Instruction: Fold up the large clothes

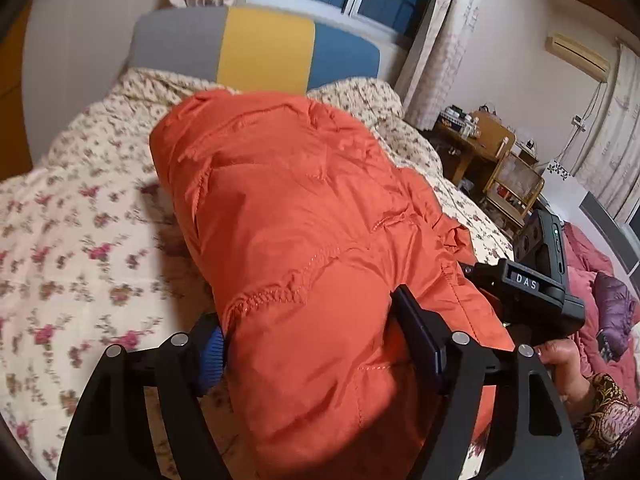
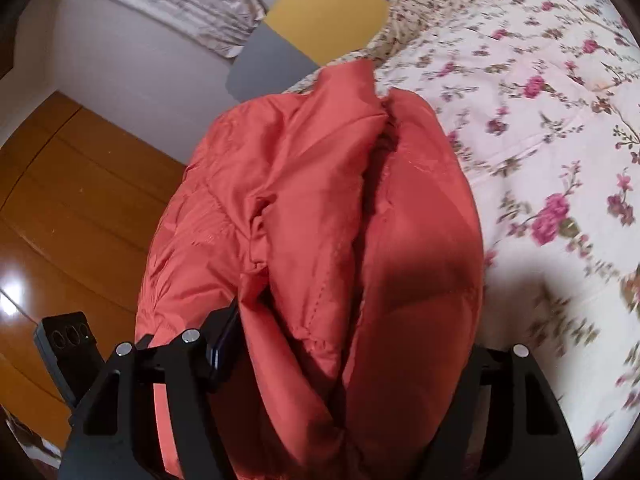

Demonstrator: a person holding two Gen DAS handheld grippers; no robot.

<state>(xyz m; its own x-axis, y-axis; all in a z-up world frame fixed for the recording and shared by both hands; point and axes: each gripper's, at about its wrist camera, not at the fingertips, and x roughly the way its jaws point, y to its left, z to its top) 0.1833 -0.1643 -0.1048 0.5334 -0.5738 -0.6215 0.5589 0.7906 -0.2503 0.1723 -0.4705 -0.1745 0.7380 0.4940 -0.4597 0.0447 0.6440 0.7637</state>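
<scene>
A puffy orange quilted jacket (image 1: 288,208) lies bundled on a floral bed quilt (image 1: 72,240). My left gripper (image 1: 316,344) is shut on its near end; the blue pad (image 1: 212,356) and the dark right finger (image 1: 416,332) press into the padding. In the right wrist view the same jacket (image 2: 320,200) bulges up in thick folds between the fingers of my right gripper (image 2: 352,348), which is shut on it. Its left finger (image 2: 224,344) shows and its right finger is hidden behind fabric. A hand (image 1: 560,356) holds the right tool's black housing (image 1: 536,280) beside the jacket.
A grey, yellow and blue headboard (image 1: 264,48) stands at the bed's far end under a window. A wooden table and cart (image 1: 496,160) stand to the right, with purple and red clothes (image 1: 612,308) nearby. Wooden floor (image 2: 60,200) lies left of the bed.
</scene>
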